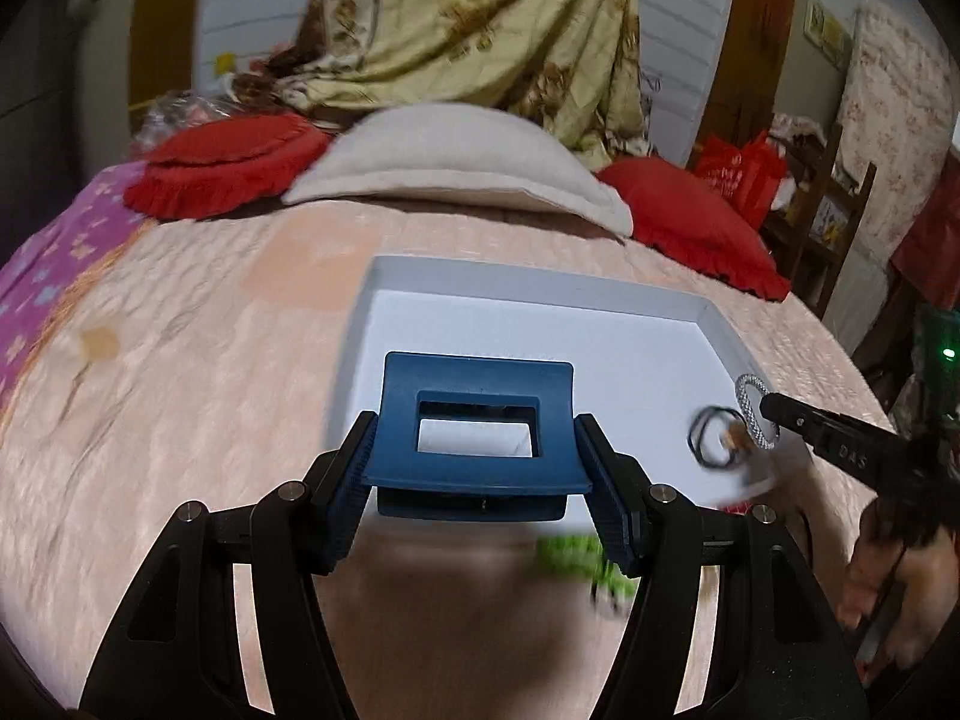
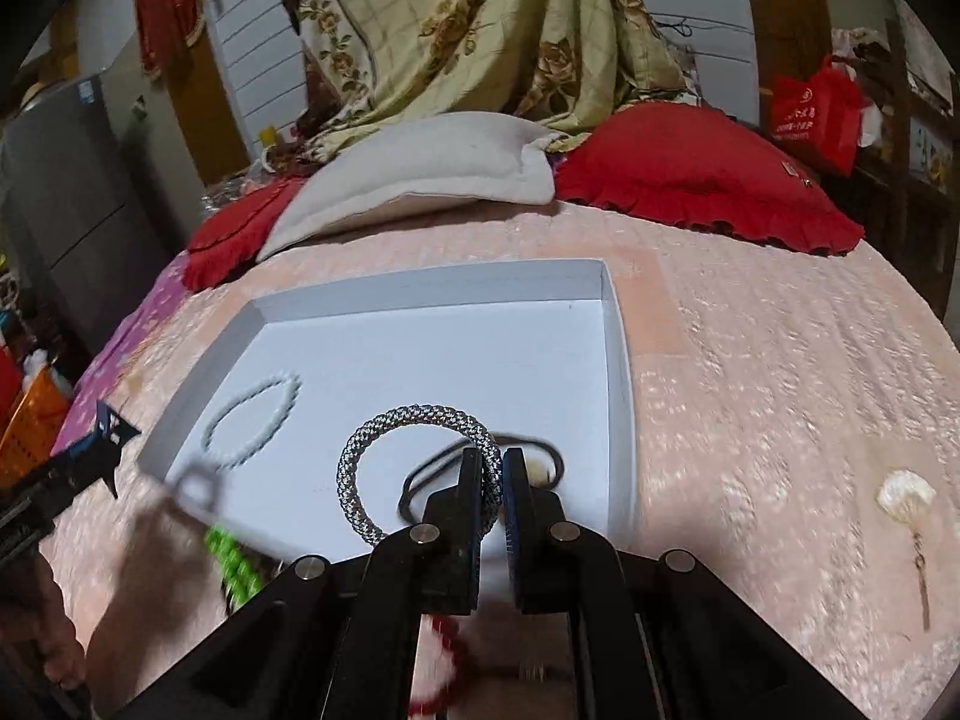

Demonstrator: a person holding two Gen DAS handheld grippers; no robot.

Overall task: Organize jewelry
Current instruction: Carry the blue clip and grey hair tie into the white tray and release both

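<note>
Pink quilted bed (image 2: 750,360) carries a white tray (image 2: 618,360). Left hand-held gripper (image 1: 477,468) clamps a blue hair claw (image 1: 474,426) above the tray's near edge. Right hand-held gripper (image 2: 493,480) pinches a silver braided bangle (image 2: 384,438) over the tray, where a white bead bracelet (image 2: 252,420) lies.

Blue plastic rectangular hair claw (image 1: 477,429): was held above the shallow white cardboard tray (image 2: 618,360).
Silver braided bangle (image 2: 384,438): was held upright over the tray.
</note>
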